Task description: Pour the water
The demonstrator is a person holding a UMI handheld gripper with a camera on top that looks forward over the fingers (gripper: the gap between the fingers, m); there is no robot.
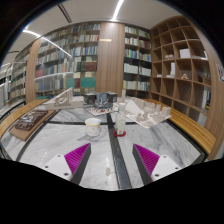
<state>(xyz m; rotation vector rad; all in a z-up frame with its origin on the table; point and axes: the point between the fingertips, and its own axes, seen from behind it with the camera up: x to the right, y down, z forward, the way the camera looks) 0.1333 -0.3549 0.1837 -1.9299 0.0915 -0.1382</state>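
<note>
While unheld, clear bottle (121,122) stood upright on marble table (60,150), just ahead of fingers. White cup (93,126) just left of it. Gripper (112,158) released, pads (78,157) spread apart, grasping nothing. Bookshelves (80,55) far behind; cubby shelving (180,70) right.

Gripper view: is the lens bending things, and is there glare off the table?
Gripper view: strong fisheye, the bookshelves bow outward; ceiling light strips are blown out; the marble table shows only soft sheen; the white cup and small bottle read clearly beyond the open gripper.
</note>
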